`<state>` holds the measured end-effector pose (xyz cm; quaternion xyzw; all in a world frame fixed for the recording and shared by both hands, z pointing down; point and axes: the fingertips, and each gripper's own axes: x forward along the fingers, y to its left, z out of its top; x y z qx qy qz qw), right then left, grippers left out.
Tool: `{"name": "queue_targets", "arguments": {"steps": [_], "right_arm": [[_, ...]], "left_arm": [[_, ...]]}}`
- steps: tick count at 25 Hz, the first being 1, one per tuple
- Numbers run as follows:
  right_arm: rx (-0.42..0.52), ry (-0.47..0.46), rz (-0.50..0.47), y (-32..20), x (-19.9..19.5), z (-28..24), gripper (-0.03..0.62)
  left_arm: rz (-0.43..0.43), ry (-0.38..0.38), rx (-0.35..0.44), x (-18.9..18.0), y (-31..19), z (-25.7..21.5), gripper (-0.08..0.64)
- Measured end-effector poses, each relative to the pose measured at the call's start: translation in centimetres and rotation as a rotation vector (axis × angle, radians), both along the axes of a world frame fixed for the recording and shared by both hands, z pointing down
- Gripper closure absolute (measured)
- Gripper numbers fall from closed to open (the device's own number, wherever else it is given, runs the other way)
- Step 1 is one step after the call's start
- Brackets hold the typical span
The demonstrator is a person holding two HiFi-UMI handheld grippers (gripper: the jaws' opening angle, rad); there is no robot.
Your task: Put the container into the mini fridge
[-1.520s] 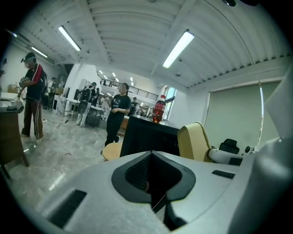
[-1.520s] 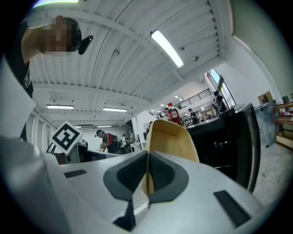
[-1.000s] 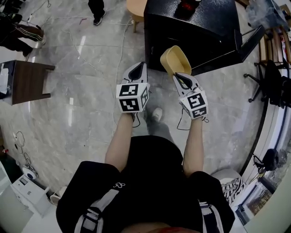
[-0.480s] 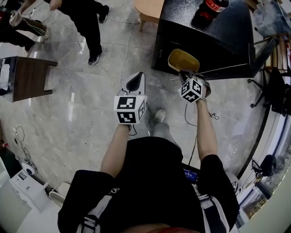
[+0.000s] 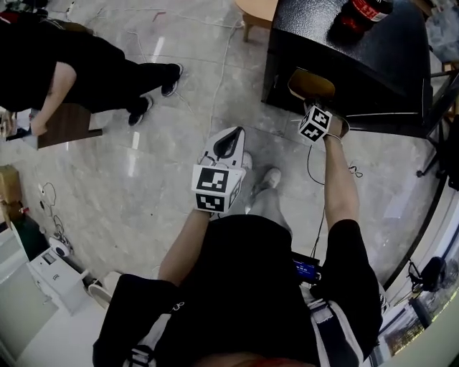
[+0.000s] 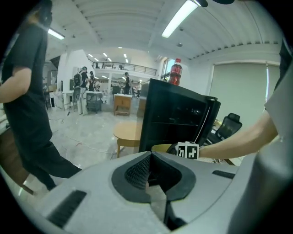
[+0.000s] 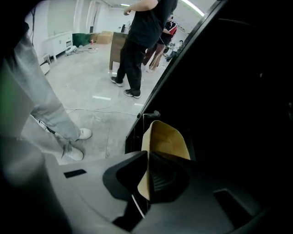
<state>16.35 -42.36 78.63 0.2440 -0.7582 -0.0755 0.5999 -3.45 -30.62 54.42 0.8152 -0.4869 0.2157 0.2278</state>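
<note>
The tan container (image 5: 311, 84) is tilted at the open front of the black mini fridge (image 5: 373, 54). My right gripper (image 5: 318, 107) is shut on its rim. In the right gripper view the jaws (image 7: 147, 157) pinch the wall of the container (image 7: 167, 139), whose far end reaches into the dark fridge interior (image 7: 238, 91). My left gripper (image 5: 231, 133) hangs over the floor, left of the fridge and apart from it. It is shut with nothing in it (image 6: 150, 155). From the left gripper view the fridge (image 6: 176, 114) stands ahead.
A cola bottle (image 5: 362, 11) stands on the fridge top. A round wooden table (image 5: 258, 7) sits just left of the fridge. A person in black (image 5: 86, 64) bends over at the far left by a brown table (image 5: 68, 125). Cables (image 5: 215, 79) lie on the marble floor.
My right gripper has carried the container forward to the fridge opening. The left gripper stayed low over the floor. A person in black has walked in at the left.
</note>
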Motion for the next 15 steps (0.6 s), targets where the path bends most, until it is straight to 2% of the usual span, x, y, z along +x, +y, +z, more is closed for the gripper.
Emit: {"name": "queue_targets", "arguments": {"steps": [3,6,8,9,10,12,15], "right_arm": [[0.019,0.030,0.012,-1.5,0.4,0.5,0.574],[0.012,0.038,0.049,-1.6,0.5,0.3,0.567],[0.007,0.002,0.118,-1.0,0.5,0.1,0.479],[0.010,-0.033,0.175,-0.8,0.7,-0.2,0.474],[0.022,-0.087,0.245,-0.6,0.9,-0.9,0.476],[0.070,-0.255,0.404,-0.3,0.9,-3.5,0.477],[0.151,-0.526,0.598,1.2,0.4,-8.6,0.542]], "left_arm": [[-0.004,-0.026,-0.012,-0.6,0.2,0.4,0.555],[0.001,-0.005,-0.006,-0.2,0.5,-0.2,0.555],[0.015,0.002,0.004,0.5,0.7,-0.8,0.555],[0.025,0.002,0.013,0.9,0.7,-1.1,0.555],[0.033,0.003,0.024,1.4,0.7,-1.5,0.555],[0.040,0.012,0.047,2.1,0.4,-2.4,0.555],[0.043,0.033,0.084,3.4,-0.3,-3.5,0.555]]}}
